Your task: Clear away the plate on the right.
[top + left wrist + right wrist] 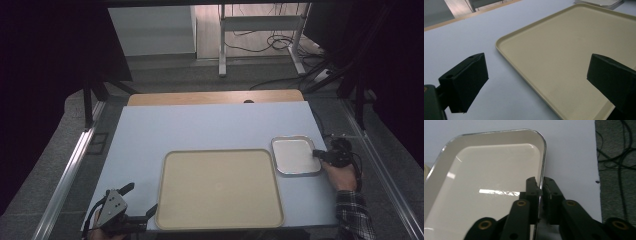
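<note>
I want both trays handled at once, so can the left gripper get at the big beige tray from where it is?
Probably yes: the left gripper stands open at the beige tray's near left corner, with only bare table around that rim.

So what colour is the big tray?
Beige, the big tray; clearest in the high view.

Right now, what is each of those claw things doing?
Left gripper: open, holding nothing.
Right gripper: shut on the small shiny metal tray's rim.
</note>
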